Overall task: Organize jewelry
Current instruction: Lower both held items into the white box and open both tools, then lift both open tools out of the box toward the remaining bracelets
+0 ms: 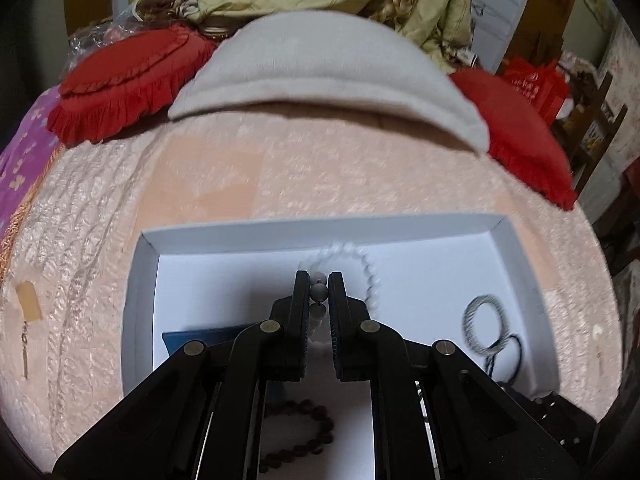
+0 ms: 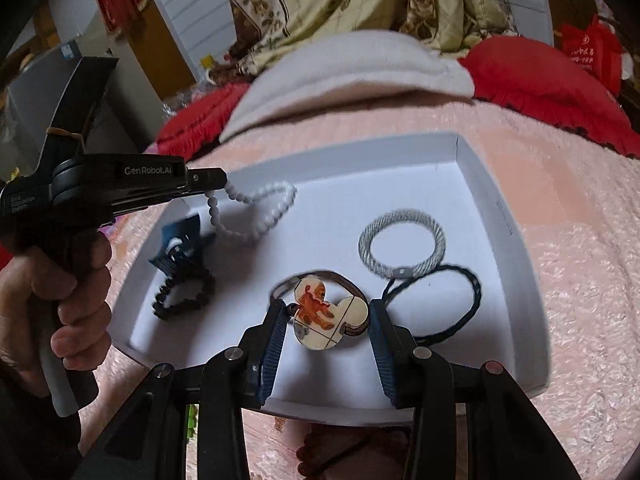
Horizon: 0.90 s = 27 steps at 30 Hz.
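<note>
A shallow white box (image 1: 320,226) lies on a pink bedspread. My left gripper (image 1: 319,284) is shut on a white bead bracelet (image 1: 366,264), whose loop hangs over the back of the box. The right wrist view shows this left gripper (image 2: 216,184) in a person's hand (image 2: 76,280), with the white beads (image 2: 264,216) drooping onto the box floor (image 2: 400,192). My right gripper (image 2: 328,312) is shut on a mouse-head-shaped charm bangle (image 2: 330,316) just above the front of the box. Inside lie a grey hair tie (image 2: 402,248), a dark cord tie (image 2: 436,304), a dark bead bracelet (image 2: 180,292) and a blue claw clip (image 2: 176,248).
The pink bedspread (image 1: 240,160) surrounds the box. A grey pillow (image 1: 320,68) and red cushions (image 1: 120,88) lie behind it. A small tag with a chain (image 1: 28,308) rests on the bedspread at the left. Reddish beads (image 2: 320,448) lie on the bedspread before the box's front edge.
</note>
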Motion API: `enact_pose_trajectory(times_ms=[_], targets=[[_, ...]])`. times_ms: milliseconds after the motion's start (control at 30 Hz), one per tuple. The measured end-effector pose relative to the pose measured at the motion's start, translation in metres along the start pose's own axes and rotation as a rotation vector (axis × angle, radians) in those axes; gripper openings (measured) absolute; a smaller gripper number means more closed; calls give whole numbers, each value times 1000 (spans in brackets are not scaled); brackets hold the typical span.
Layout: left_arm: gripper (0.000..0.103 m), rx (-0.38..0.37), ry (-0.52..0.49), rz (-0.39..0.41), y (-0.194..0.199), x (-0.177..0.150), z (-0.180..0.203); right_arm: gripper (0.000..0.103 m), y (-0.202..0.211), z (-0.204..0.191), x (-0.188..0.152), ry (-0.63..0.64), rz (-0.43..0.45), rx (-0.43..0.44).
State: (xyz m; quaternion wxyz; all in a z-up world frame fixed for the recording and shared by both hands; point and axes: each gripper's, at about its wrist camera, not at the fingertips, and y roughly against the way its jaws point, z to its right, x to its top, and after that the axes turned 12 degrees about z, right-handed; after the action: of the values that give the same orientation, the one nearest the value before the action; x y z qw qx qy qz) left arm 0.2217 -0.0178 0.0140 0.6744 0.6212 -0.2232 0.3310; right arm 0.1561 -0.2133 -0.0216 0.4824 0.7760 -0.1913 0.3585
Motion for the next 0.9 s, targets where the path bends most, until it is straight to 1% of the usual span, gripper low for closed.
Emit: enact_pose_trajectory(times_ms=[67, 200, 267, 333, 467, 533, 600, 667, 700, 800, 900], targets=[[8, 18, -23, -13, -4, -6, 2, 40, -4, -3, -1, 26, -15, -17], [8, 18, -38, -33, -10, -13, 4, 40, -6, -3, -1, 31, -21, -19], [8, 12, -46, -44, -13, -15, 5, 41, -7, -3, 0, 39, -22, -15], [8, 21, -46, -43, -14, -17, 4, 46, -7, -5, 1, 45, -22, -24], [10, 19, -39, -47, -15, -17, 0, 47, -4, -6, 3, 40, -9, -11], [15, 24, -37, -47, -14, -17, 0, 47, -1, -6, 5, 39, 4, -7], [31, 22, -32, -35, -10, -16, -1, 48, 3, -6, 6, 37, 15, -2], [40, 15, -26, -17, -3, -14, -2, 48, 7, -6, 8, 36, 28, -3], [42, 15, -25, -12, -1, -13, -2, 48, 9, -5, 9, 36, 33, -4], [42, 32, -35, 1, 10, -12, -5, 48, 18, -2, 11, 29, 60, -3], [42, 71, -43, 32, 31, -10, -12, 48, 33, 4, 15, 14, 104, -3]])
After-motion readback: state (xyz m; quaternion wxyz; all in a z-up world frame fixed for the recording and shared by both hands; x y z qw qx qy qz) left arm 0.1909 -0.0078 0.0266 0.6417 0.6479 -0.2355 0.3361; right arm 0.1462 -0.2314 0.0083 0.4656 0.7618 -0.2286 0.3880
